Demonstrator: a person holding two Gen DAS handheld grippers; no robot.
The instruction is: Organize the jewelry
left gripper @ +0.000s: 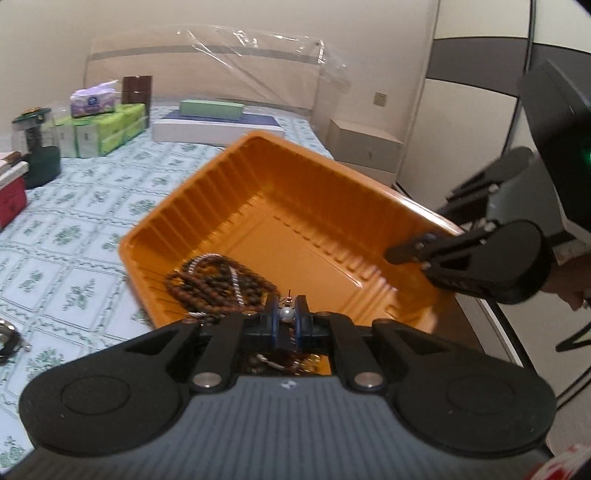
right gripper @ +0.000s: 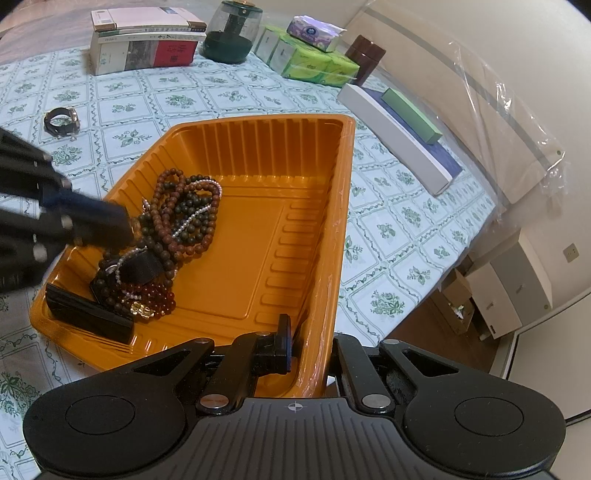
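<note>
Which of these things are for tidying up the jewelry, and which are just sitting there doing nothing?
For the job:
- orange tray
- bead bracelets piled in it
- pearl piece pinched by the left gripper
- right gripper clamping the tray's wall
- ring-shaped band on the cloth, probably next

Just lying about:
- books
- tissue packs
- glass jar
- green box

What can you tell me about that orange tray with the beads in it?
The orange tray is a shallow rectangular tub of thin, glossy plastic with ribbed walls and a stepped flat floor. It sits on the green floral cloth. Its near-right wall is pinched by the shut right gripper. One end holds a heap of brown bead strings, a red bead bracelet and a black case; the rest is bare. The left gripper hangs over the heap, shut on a pale bead.
</note>
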